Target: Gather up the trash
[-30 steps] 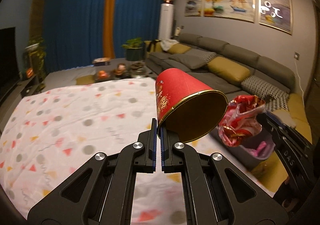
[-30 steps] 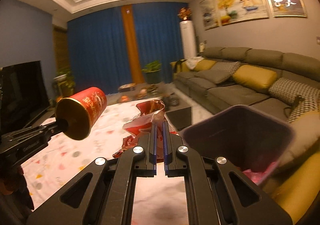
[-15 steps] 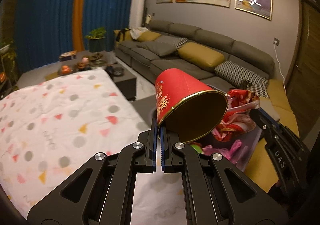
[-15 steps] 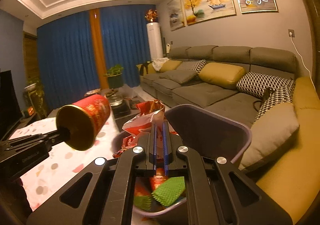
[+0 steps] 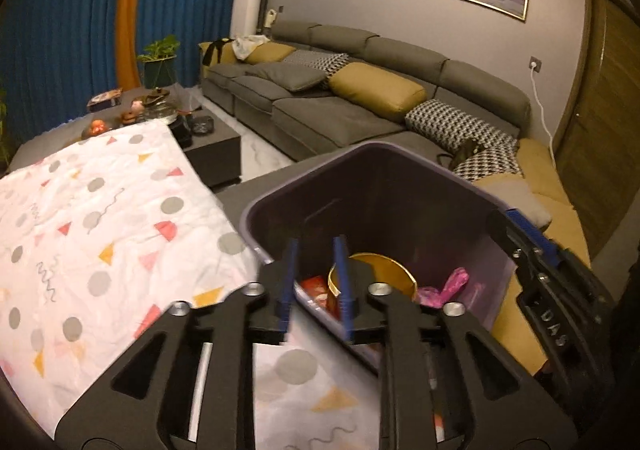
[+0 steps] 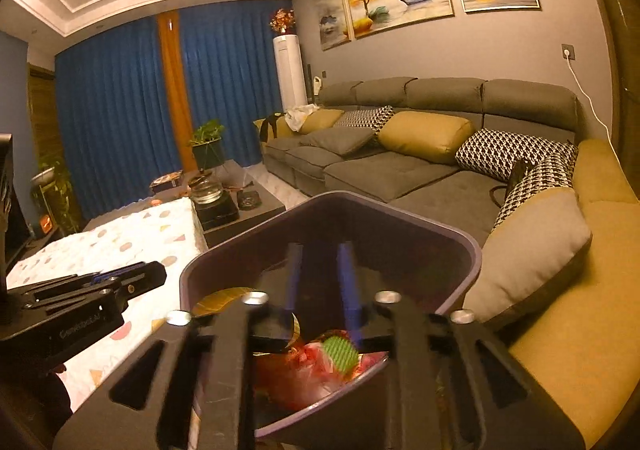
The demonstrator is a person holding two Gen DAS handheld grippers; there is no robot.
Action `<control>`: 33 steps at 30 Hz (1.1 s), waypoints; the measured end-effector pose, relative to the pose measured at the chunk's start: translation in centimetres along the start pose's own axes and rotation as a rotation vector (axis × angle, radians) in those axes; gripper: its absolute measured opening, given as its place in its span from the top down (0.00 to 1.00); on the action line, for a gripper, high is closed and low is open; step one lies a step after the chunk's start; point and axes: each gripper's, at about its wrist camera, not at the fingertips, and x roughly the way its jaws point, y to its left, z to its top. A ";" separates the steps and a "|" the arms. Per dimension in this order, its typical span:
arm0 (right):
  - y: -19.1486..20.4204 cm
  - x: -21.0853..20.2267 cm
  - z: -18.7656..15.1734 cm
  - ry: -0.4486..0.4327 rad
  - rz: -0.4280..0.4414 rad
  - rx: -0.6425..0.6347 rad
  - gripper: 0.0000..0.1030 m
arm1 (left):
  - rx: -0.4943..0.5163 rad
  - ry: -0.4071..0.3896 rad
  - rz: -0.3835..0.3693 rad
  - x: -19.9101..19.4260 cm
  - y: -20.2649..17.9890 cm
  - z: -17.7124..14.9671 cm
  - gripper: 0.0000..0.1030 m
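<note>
A purple bin (image 5: 400,153) stands at the table's right edge, just under both grippers. The red paper cup with a gold rim (image 5: 374,270) lies inside it, free of my left gripper (image 5: 316,246), whose jaws are opening with nothing pressed between the blue pads. In the right wrist view my right gripper (image 6: 320,250) hangs over the bin (image 6: 464,246), jaws also opening and empty. The red foil wrapper (image 6: 308,362) rests on the trash below, beside the cup's gold rim (image 6: 224,298) and a green scrap (image 6: 340,354). Each gripper shows at the edge of the other's view.
A cloth with dots and triangles (image 5: 100,217) covers the table left of the bin. A grey sofa (image 5: 340,117) with yellow and checked cushions runs behind and to the right. A dark low table (image 5: 208,145) with dishes stands farther back.
Both grippers moved over the bin and tipped down. Their jaws parted; the red cup and the foil wrapper left the pads and now lie in the bin.
</note>
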 end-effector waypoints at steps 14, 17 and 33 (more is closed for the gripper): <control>2.6 -4.9 -0.5 -0.057 -0.033 -0.065 0.05 | -0.035 -0.164 0.284 -10.5 3.5 -3.8 0.06; 3.8 -6.1 -0.8 -0.048 -0.019 -0.085 0.05 | -0.009 -0.195 0.349 -13.5 3.6 -5.2 0.06; 9.1 -15.3 -4.2 -0.045 0.039 -0.141 0.05 | -0.103 -0.206 0.438 -24.0 6.5 -11.5 0.06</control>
